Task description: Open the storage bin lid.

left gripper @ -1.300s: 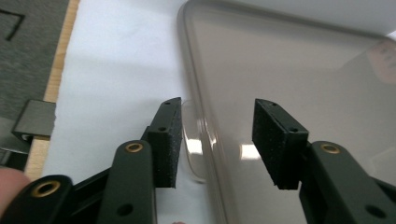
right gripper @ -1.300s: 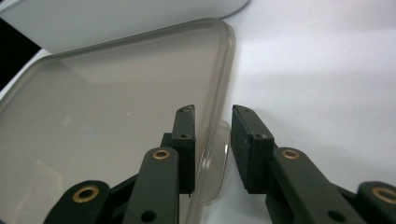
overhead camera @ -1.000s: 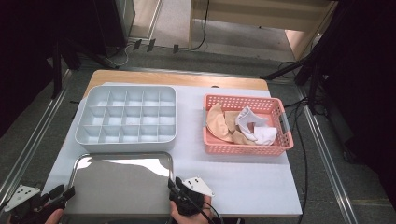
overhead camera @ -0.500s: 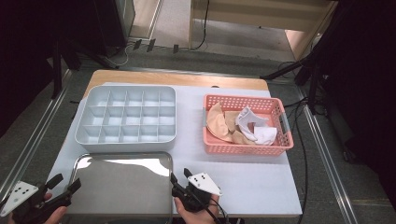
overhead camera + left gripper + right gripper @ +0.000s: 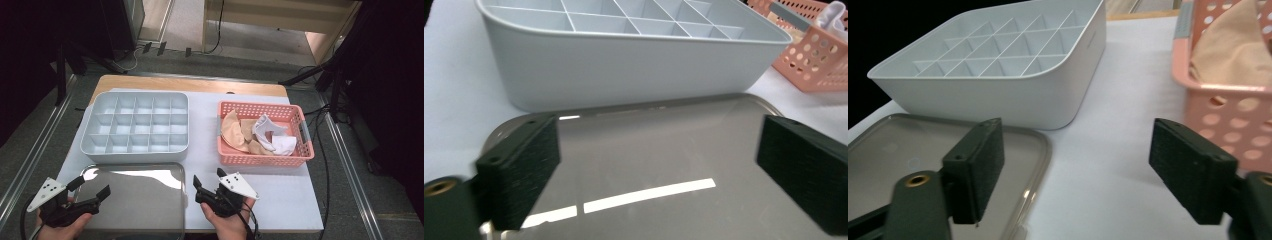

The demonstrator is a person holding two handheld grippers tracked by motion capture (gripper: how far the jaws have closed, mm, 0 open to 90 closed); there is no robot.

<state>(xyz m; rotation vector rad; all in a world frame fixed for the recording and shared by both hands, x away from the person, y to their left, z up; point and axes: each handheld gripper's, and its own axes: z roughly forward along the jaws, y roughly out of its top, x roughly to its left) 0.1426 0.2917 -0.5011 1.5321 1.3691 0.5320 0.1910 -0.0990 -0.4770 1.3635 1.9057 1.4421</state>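
My left gripper point(image 5: 90, 187) hangs over the near-left corner of the lid point(image 5: 135, 200), fingers point(image 5: 521, 165) spread wide with nothing between them. They have just been opening. In the left gripper view the lid's shiny surface lies under and between both fingers, and I can't tell if they touch it.

My right gripper point(image 5: 209, 181) sits at the lid's near-right edge, fingers point(image 5: 975, 167) apart and empty, also just been opening. In the right gripper view one finger is above the lid's rounded corner and the other is over bare counter point(image 5: 1108, 150).

The lid lies flat on the counter at the near side, between my two hands. Its far edge is just beside the tray point(image 5: 136, 126), a grey divided one with empty cells. In the left gripper view the tray's wall stands right behind the lid.

The basket point(image 5: 295, 155), pink, is right of the tray, well apart from the lid. It holds cloths point(image 5: 272, 135), tan and white, bunched together. A white sheet covers most of the counter, with bare wood at the far edge.
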